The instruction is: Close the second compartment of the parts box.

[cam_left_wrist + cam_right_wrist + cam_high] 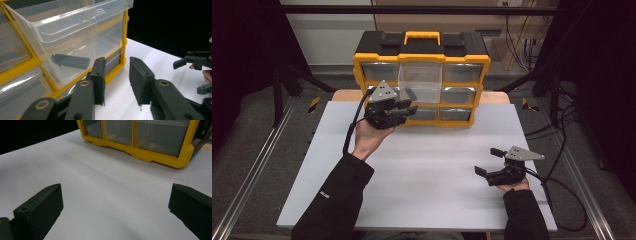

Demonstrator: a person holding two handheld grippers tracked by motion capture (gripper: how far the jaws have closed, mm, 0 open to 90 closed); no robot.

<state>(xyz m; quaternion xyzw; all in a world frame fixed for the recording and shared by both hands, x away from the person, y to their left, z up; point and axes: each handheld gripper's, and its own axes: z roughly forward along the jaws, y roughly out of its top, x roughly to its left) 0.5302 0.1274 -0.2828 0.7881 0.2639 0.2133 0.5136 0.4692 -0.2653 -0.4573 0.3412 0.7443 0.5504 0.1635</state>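
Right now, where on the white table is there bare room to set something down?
The widest free patch is the white table top between the left tool, the right tool and the yellow organizer. It is crowded at the organizer's front, where the pulled-out clear drawer and left tool sit.

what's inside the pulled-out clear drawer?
One dark, flat oblong piece lies on the floor of the clear drawer, seen through its front wall. Nothing else shows inside. The drawer's far back, within the yellow organizer, is hidden.
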